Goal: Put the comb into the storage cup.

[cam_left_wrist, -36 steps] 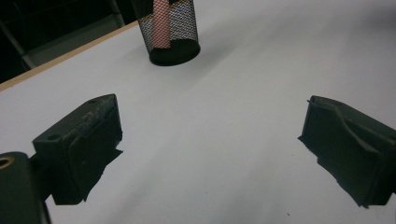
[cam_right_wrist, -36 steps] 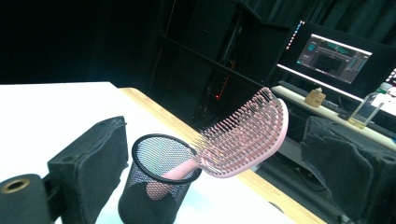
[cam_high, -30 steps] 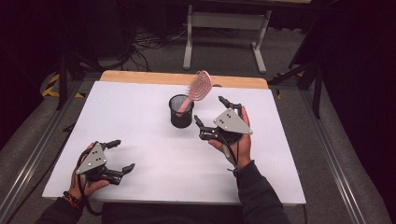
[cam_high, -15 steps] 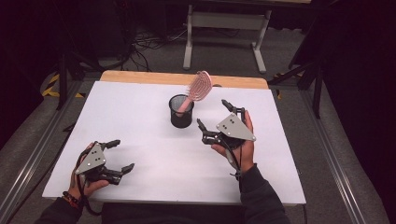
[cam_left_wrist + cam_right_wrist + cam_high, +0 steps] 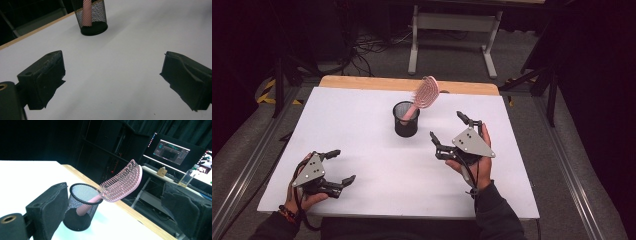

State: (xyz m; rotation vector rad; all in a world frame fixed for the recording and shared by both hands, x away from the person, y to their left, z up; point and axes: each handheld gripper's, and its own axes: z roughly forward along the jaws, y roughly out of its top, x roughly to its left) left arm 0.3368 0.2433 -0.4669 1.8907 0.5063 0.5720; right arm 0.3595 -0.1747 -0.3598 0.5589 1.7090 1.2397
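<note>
A pink plastic hairbrush stands handle-down in a black wire-mesh cup, its long axis leaning toward the table's far right. The right gripper, jaws wide and empty, is nearer, just right of it; the left gripper rests open, well apart.

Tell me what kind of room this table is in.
Probably a lab or recording studio: dark curtains surround a white table, lit monitors sit on a desk behind, and cables trail over the grey floor.
</note>
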